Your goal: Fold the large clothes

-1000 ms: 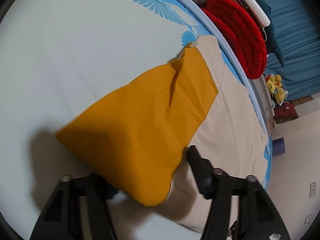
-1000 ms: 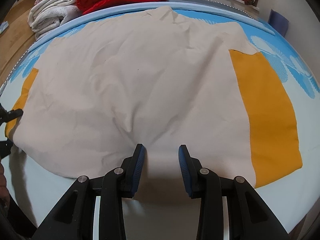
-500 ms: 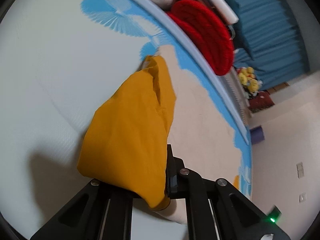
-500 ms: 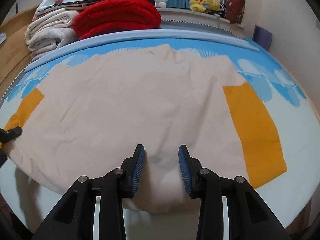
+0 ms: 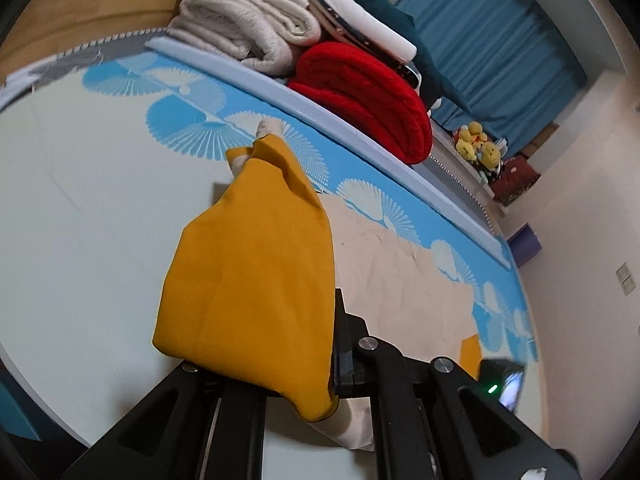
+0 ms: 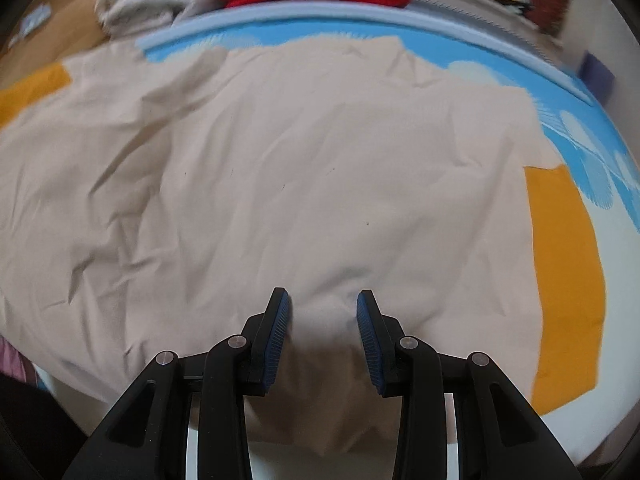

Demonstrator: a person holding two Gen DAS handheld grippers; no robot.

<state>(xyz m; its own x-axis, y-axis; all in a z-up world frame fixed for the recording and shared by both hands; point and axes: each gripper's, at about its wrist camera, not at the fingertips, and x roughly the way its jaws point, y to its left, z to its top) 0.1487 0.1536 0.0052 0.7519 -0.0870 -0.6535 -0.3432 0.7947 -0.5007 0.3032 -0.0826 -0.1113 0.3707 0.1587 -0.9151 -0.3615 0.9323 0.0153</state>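
The left gripper (image 5: 280,364) is clamped on the orange sleeve (image 5: 256,280) of the beige garment (image 6: 280,184), holding that sleeve lifted off the pale mattress (image 5: 80,220) so it drapes over the black fingers and hides their tips. The garment's body lies spread flat and wrinkled across the middle of the bed, with folded cream towels (image 5: 248,28) and a red blanket (image 5: 364,96) stacked beyond its far edge. At the garment's near hem the right gripper (image 6: 324,316) hovers with its 2 blue-padded fingers (image 6: 276,332) apart, a small hump of beige cloth between them, and the other orange sleeve (image 6: 568,280) lies flat to the right.
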